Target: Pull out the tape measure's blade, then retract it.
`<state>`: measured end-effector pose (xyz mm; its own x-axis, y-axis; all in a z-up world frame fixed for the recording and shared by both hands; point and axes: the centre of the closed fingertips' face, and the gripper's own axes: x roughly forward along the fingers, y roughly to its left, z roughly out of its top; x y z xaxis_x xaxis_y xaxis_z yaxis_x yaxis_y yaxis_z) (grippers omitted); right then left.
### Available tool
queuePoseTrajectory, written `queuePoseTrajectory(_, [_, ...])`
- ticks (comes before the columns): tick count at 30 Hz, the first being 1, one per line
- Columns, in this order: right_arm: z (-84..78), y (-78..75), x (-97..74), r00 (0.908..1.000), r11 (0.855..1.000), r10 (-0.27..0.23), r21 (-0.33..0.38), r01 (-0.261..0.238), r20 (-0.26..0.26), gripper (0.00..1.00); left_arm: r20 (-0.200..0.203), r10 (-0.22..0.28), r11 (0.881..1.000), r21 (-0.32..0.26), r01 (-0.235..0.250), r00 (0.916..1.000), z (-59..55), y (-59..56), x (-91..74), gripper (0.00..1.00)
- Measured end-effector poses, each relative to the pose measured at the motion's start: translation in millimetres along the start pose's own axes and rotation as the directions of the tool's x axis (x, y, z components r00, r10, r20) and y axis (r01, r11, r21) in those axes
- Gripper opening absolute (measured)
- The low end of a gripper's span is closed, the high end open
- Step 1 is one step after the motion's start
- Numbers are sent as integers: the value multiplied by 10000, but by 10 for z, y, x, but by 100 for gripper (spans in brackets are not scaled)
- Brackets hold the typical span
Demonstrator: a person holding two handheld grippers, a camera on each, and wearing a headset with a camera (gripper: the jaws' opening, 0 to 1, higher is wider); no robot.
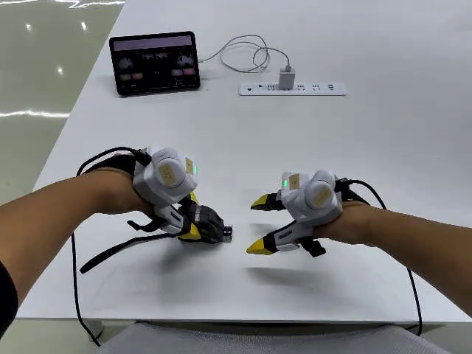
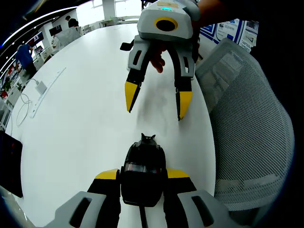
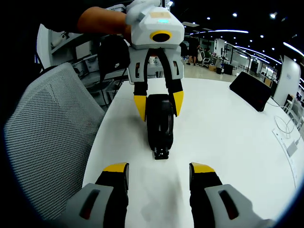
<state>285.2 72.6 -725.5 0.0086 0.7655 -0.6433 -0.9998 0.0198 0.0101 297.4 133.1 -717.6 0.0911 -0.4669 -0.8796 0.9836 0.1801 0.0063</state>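
Far beyond the tape measure and off to its left, a dark rectangular tablet (image 1: 155, 63) stands propped on the white tabletop (image 1: 369, 147), its screen lit. Nearer to me, my left gripper (image 1: 194, 217) is clamped on the black, rounded plastic tape measure (image 1: 210, 226), with one yellow-tipped jaw pressed to each flat side of the case. The case is held on edge, low over the tabletop. In the left gripper view its mouth points away from the jaws, toward my other tool. The small metal hook of the blade (image 1: 228, 234) sits right at that mouth, and I see no length of blade drawn out.

Just right of the tape measure, facing it and not touching, my right gripper (image 1: 258, 226) has its jaws spread wide with nothing between them. The blade hook lies in line with that gap.

Far beyond the tape measure and to its right, a long white power strip (image 1: 310, 88) lies flat. A white charger block (image 1: 286, 77) is plugged into it, and its thin white cable (image 1: 243, 53) loops back to the tablet. On my side of the tape measure, a grey mesh chair back (image 3: 52, 123) sits off the table's edge.
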Motion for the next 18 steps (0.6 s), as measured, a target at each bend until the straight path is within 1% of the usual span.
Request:
queuePoseTrajectory(4, [28, 18, 120, 9998, 9996, 180, -206, -182, -65, 41, 19, 42, 10000, -36, -42, 10000, 1, -5, 0, 30])
queuePoseTrajectory(8, [44, -21, 225, 9998, 9995, 142, -278, -145, -107, 34, 83, 82, 9999, -78, -81, 9999, 5, 7, 4, 30])
queuePoseTrajectory(13, [34, -30, 290, 9991, 9983, 293, -487, -308, -316, 32, 86, 61, 9999, -101, -60, 9999, -1, 14, 4, 30])
queuePoseTrajectory(18, [2, -78, 328, 9988, 9991, 282, -305, -294, -406, 26, 95, 125, 9998, -141, -124, 9999, -6, 18, 2, 30])
